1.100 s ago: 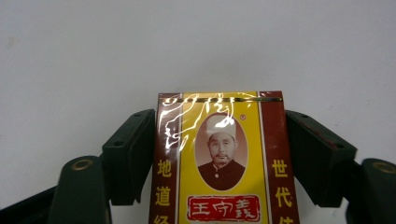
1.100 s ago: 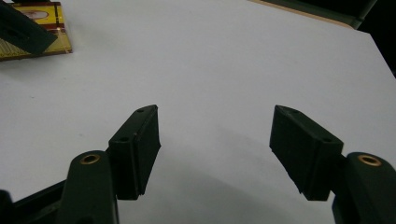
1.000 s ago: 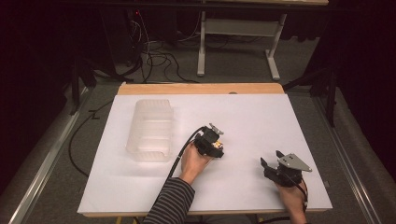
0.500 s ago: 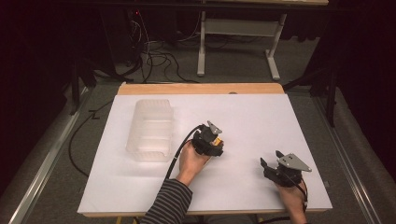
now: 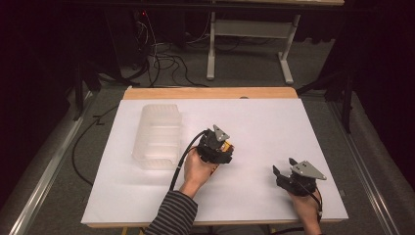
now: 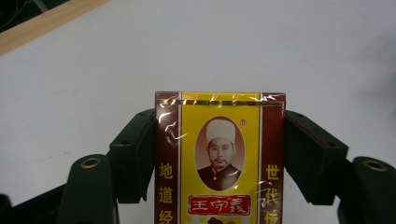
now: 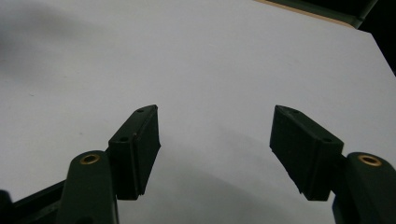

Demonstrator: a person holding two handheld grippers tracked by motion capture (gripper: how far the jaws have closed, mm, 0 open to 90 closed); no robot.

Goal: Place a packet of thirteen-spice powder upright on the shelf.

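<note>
While the bin [image 5: 157,136] (clear plastic) sits empty, jaws clamp a box [image 6: 219,158]

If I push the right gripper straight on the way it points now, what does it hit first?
Probably nothing close. The open right gripper has bare white table ahead up to the wooden far edge. It tilts down slightly, so it may graze the tabletop first; depth is unclear.

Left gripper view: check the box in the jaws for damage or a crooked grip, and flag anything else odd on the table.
Nothing stands out. The yellow and maroon box sits square between the left gripper jaws, its film wrap slightly wrinkled but untorn. The clear plastic bin stands upright on the white table. The right gripper is open and holds nothing.
</note>
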